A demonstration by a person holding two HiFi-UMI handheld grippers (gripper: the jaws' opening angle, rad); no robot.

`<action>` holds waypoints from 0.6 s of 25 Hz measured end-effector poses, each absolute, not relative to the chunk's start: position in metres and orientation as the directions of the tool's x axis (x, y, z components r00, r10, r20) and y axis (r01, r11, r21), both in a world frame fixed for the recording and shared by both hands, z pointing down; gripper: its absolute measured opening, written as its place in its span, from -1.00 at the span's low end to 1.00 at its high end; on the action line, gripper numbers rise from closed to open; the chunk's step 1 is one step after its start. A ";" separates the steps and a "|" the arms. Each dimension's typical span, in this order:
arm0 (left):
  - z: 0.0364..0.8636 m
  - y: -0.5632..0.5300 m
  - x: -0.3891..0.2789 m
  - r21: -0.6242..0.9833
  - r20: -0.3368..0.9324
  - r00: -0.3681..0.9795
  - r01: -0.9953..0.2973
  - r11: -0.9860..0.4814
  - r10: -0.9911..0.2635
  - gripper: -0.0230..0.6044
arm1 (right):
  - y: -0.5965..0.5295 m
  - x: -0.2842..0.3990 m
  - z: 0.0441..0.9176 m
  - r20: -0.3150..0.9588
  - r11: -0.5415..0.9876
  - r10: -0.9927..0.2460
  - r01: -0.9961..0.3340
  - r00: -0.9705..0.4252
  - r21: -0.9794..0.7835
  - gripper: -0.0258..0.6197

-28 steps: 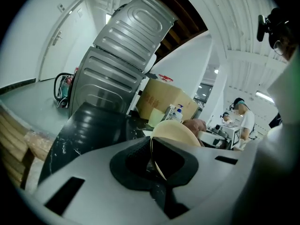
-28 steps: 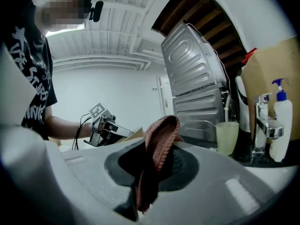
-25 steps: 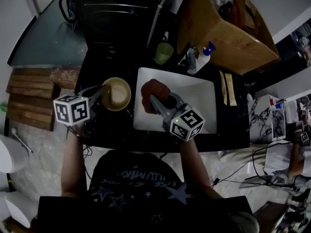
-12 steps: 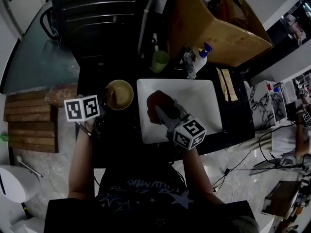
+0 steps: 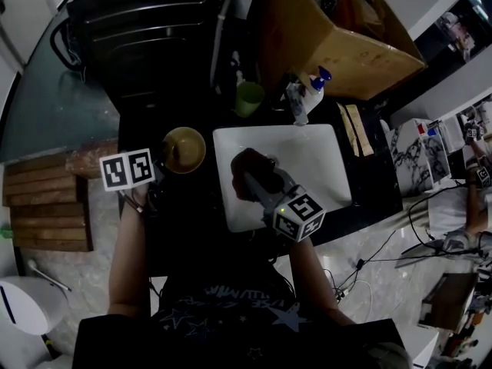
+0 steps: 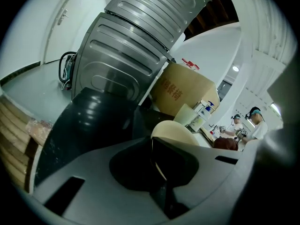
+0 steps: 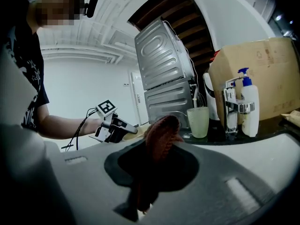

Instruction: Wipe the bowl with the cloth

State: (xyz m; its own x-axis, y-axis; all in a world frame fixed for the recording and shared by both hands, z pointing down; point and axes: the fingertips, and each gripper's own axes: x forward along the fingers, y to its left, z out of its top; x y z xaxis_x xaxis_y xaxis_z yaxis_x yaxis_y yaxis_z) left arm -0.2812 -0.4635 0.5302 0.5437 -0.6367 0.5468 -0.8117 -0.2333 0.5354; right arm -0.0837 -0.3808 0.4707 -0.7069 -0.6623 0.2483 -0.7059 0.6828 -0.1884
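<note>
Our left tongs [image 6: 157, 149] have dipped lower, pinched shut on the rim of the bowl [image 5: 183, 149] beside the sink [image 5: 319, 167]. Our right tongs [image 5: 249, 177] squeeze the cloth [image 5: 240, 162] tight over the sink, so we can wipe next.

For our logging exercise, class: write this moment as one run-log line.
left tongs: shut on bowl rim | right tongs: shut on cloth, over sink | bowl, cloth: apart

Dark T-shirt [image 5: 231, 321] with pale star print
</note>
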 end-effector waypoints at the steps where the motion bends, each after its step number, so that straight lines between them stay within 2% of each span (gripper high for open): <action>1: 0.530 -0.464 -0.282 0.536 0.550 0.543 -0.812 -0.230 -0.634 -0.86 | -0.381 -0.084 0.470 0.250 0.683 -0.662 -0.706 -0.707 -0.188 -0.74; 11: 0.522 -0.471 -0.278 0.512 0.528 0.540 -0.818 -0.262 -0.655 -0.85 | -0.380 -0.082 0.472 0.258 0.690 -0.653 -0.700 -0.712 -0.185 -0.74; 12: 0.520 -0.471 -0.279 0.511 0.523 0.538 -0.819 -0.262 -0.661 -0.80 | -0.379 -0.081 0.471 0.255 0.691 -0.653 -0.699 -0.713 -0.185 -0.74; 13: 0.519 -0.470 -0.279 0.514 0.516 0.537 -0.817 -0.261 -0.667 -0.64 | -0.379 -0.079 0.469 0.252 0.691 -0.654 -0.699 -0.714 -0.185 -0.74; 15: 0.515 -0.469 -0.280 0.512 0.507 0.527 -0.821 -0.254 -0.682 -0.57 | -0.378 -0.074 0.468 0.245 0.691 -0.655 -0.698 -0.715 -0.189 -0.74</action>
